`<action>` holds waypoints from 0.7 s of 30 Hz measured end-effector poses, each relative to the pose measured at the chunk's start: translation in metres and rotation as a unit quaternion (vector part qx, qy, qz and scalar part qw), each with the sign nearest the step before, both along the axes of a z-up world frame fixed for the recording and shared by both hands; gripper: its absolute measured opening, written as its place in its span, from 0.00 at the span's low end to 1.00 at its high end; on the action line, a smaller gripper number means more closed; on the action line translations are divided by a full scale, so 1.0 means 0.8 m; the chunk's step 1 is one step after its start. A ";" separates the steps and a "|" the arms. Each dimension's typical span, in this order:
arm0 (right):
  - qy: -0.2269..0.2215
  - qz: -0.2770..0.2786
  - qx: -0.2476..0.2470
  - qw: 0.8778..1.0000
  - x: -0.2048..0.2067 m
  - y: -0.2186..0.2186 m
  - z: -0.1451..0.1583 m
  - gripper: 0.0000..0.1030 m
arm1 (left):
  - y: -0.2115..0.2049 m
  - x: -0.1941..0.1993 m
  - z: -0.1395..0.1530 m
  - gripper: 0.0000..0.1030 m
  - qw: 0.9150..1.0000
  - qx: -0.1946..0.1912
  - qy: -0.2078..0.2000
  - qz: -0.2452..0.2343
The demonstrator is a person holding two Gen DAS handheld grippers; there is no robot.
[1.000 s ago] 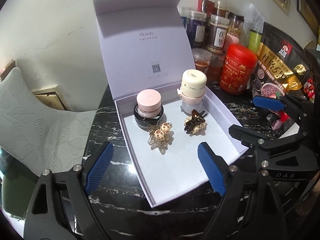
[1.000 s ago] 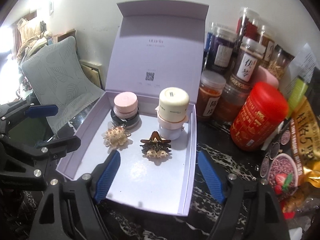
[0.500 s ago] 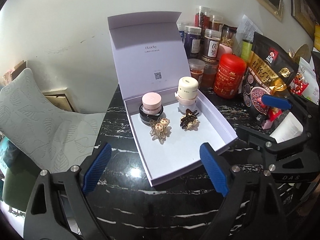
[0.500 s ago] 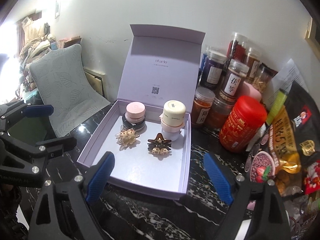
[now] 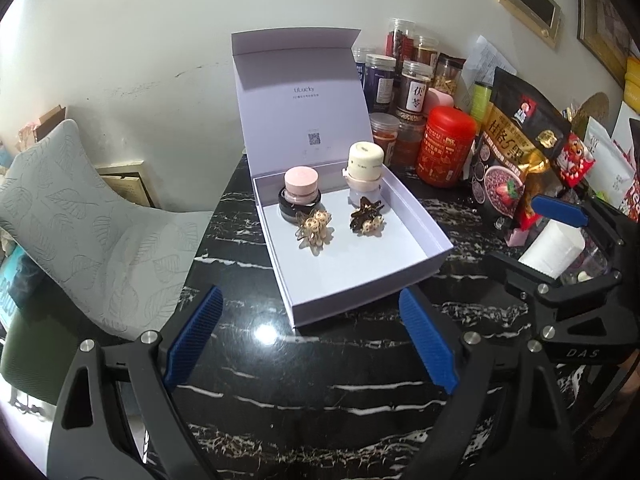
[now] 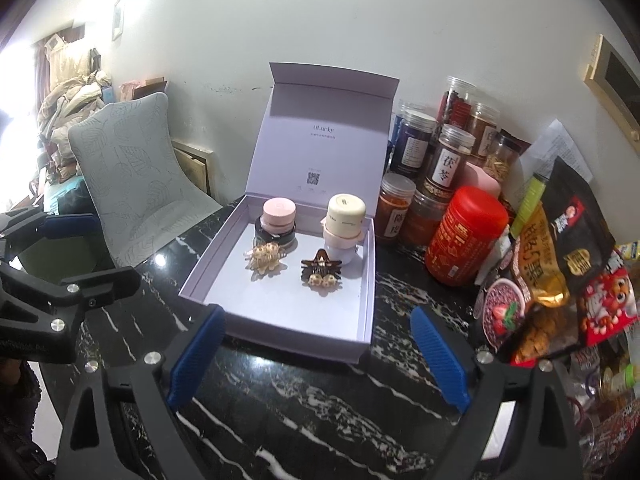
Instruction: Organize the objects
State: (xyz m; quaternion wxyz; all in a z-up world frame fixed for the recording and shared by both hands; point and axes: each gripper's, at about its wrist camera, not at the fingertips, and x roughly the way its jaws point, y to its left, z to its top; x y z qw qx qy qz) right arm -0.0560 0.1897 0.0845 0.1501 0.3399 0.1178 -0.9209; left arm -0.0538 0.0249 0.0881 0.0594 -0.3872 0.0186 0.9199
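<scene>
Both grippers had backed off and up from the box; left gripper and right gripper hung wide and empty, the right's jaws having just spread. Beyond, two hair clips and two jars sat inside: apparently organised.

We see both views evenly lit and sharp at centre. A lamp glares as a white spot on the glossy black counter, and daylight washes out the upper left corner of the right view. The box lid carries a soft shadow. Fisheye bending curves the edges, with dark corners.
</scene>
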 end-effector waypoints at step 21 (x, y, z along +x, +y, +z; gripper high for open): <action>-0.044 -0.003 0.002 0.999 0.045 0.013 -0.038 0.92 | 0.009 0.042 -0.033 0.87 0.999 -0.017 -0.033 0.006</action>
